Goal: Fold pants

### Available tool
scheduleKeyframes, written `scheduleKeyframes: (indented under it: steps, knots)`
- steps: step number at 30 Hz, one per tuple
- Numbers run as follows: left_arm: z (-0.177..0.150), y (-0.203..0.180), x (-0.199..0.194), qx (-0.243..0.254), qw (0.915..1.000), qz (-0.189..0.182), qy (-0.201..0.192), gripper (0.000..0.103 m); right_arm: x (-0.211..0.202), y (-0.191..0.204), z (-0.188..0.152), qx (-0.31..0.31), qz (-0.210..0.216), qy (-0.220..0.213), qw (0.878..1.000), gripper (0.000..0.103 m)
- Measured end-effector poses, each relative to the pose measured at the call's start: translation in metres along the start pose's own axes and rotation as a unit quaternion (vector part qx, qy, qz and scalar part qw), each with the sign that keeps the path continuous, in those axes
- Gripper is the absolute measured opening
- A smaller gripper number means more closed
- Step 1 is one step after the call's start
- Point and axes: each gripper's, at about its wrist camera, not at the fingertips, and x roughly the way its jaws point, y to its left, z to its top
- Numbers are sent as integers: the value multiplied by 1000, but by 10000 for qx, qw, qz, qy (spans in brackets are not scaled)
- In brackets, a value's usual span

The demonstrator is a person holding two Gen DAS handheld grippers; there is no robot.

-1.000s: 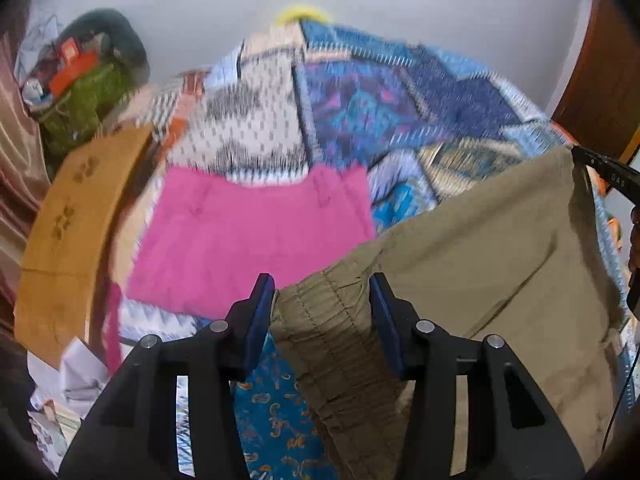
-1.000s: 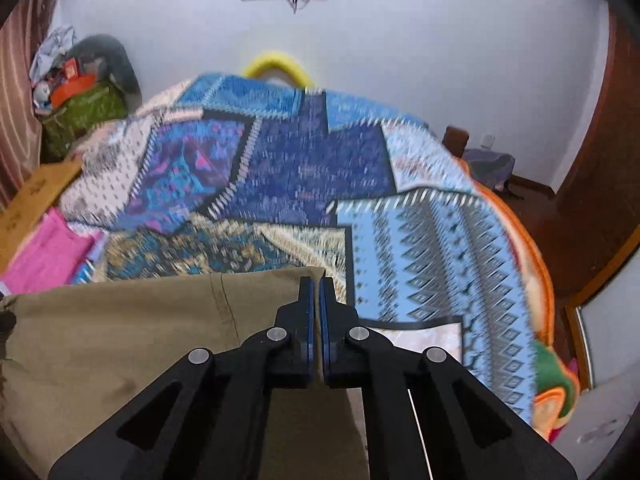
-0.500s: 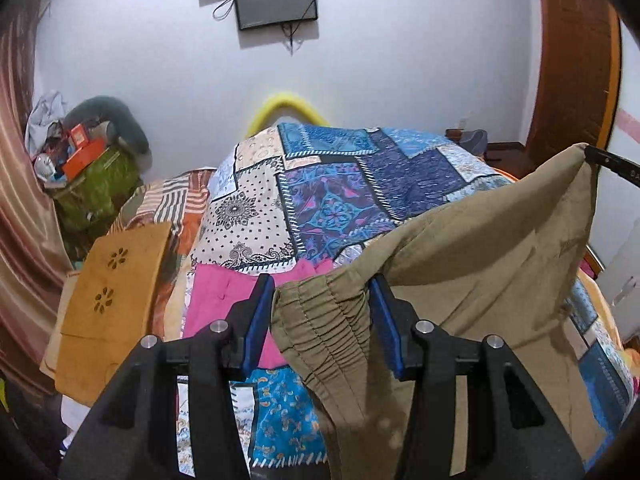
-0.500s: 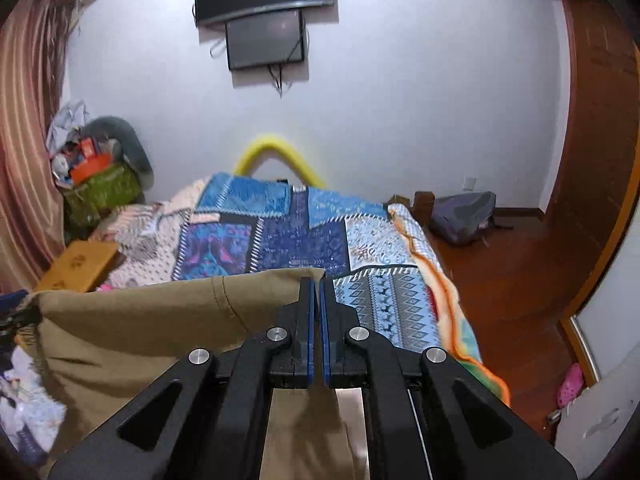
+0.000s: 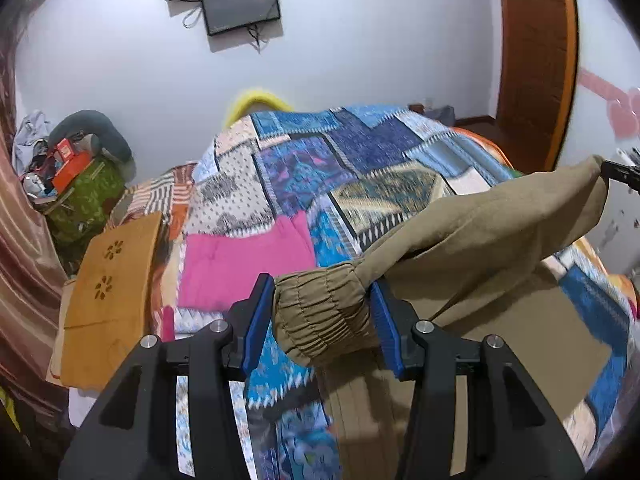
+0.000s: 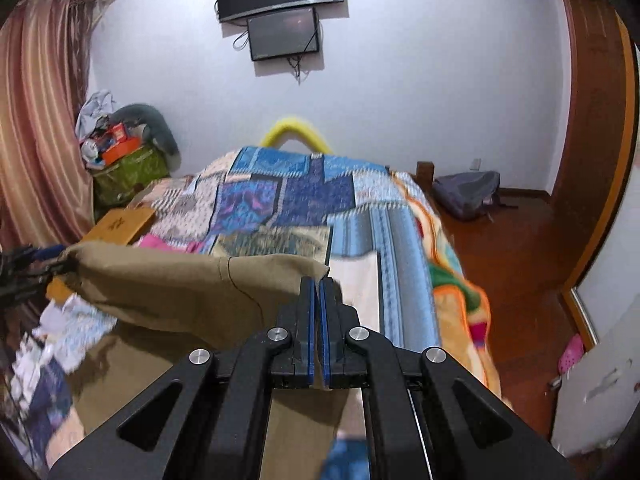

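Khaki pants hang stretched in the air between my two grippers above the bed. My left gripper is shut on the bunched elastic waistband. My right gripper is shut on the other top corner of the pants, its pads nearly touching. The right gripper's tip shows at the far right of the left wrist view; the left gripper shows at the left edge of the right wrist view. More khaki cloth lies on the bed below.
A patchwork quilt covers the bed. A pink folded cloth lies on it near a wooden lap tray. A green bag with clutter stands by the curtain. A grey backpack lies on the wooden floor at right.
Both grippers have lifted the pants up off the bed and tilted toward the far wall. The cloth now sags lower between them, with part of it resting on the bed.
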Motion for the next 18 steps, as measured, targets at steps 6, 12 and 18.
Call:
scheduleKeyframes:
  steps: [6,12,18]
  knots:
    - [-48,-12,0,142,9992,-129,351,49,-14,8,-53,0,151,374,9992,2]
    - [-86,-12,-7,39,9980,-280,561,55,-13,13,-99,223,276,780,9963,2]
    - [-117,-12,-11,67,9955,-191,922,56,-20,17,-136,263,159,1100,9935,5]
